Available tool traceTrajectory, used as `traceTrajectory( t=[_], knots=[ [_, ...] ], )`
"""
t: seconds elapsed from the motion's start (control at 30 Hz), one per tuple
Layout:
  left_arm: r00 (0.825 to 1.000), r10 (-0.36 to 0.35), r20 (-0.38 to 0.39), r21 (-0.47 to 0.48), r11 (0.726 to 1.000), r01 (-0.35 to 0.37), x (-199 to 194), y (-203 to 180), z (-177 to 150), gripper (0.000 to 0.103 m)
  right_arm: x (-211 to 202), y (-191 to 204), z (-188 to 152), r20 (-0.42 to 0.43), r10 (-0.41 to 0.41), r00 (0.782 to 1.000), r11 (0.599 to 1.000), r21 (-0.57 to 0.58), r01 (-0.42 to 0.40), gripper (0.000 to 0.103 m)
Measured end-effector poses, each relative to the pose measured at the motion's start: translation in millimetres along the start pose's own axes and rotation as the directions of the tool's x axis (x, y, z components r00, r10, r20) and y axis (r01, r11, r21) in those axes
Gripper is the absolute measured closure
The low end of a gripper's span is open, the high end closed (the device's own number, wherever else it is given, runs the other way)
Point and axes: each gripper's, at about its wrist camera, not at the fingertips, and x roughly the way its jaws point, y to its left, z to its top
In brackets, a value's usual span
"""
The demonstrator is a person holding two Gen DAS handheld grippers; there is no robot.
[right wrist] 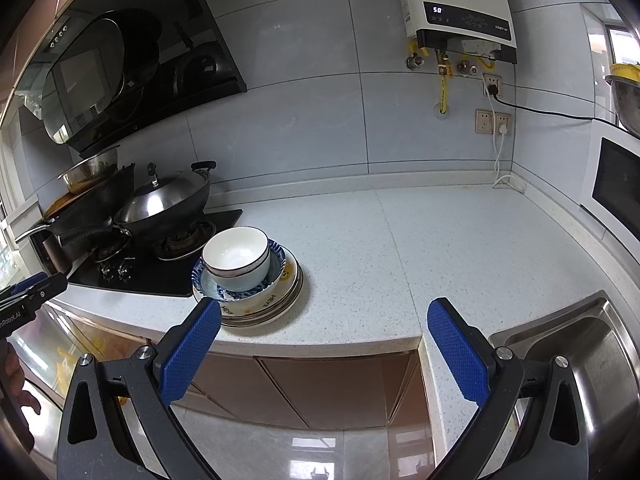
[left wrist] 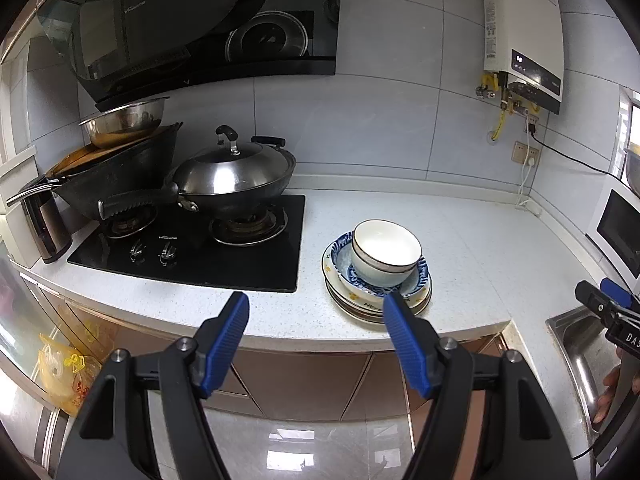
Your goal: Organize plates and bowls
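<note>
A white bowl (left wrist: pixel 386 250) sits on top of a pile: under it a blue-patterned bowl (left wrist: pixel 344 268) and several plates (left wrist: pixel 352 304) on the white counter (left wrist: pixel 480 240). The pile also shows in the right wrist view, with the white bowl (right wrist: pixel 236 256) on the plates (right wrist: pixel 280 300). My left gripper (left wrist: pixel 316 308) is open and empty, held in front of the counter edge, just short of the pile. My right gripper (right wrist: pixel 324 314) is open and empty, to the right of the pile, off the counter edge. The right gripper also shows at the far right of the left wrist view (left wrist: pixel 608 300).
A black gas hob (left wrist: pixel 192 248) with a lidded wok (left wrist: pixel 236 176) and a second wok carrying a steel basin (left wrist: pixel 124 120) stands left of the pile. A steel sink (right wrist: pixel 580 360) lies at the right. A microwave (right wrist: pixel 616 188) stands at the far right.
</note>
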Motion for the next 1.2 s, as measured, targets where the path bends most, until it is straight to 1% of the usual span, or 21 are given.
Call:
traceTrajectory(
  t=[0.63, 0.87, 0.93, 1.2],
  knots=[
    [1.000, 0.007, 0.008, -0.013, 1.000, -0.007, -5, 1, 0, 0.035, -2, 0, 0, 0.004, 0.005, 1.000, 1.000, -0.009, -0.005, 0.001],
    [1.000, 0.014, 0.020, -0.038, 0.999, -0.014, -10, 4, 0, 0.035, -3, 0, 0, 0.006, 0.008, 1.000, 1.000, -0.010, -0.008, 0.001],
    [0.999, 0.025, 0.029, -0.037, 0.999, -0.024, -12, 4, 0, 0.035, -3, 0, -1, 0.006, 0.007, 1.000, 1.000, -0.012, -0.007, 0.001],
    [0.999, 0.024, 0.037, -0.037, 0.999, -0.023, -17, 4, -2, 0.035, -5, 0, -1, 0.008, 0.008, 1.000, 1.000, -0.012, -0.008, 0.001]
  ],
)
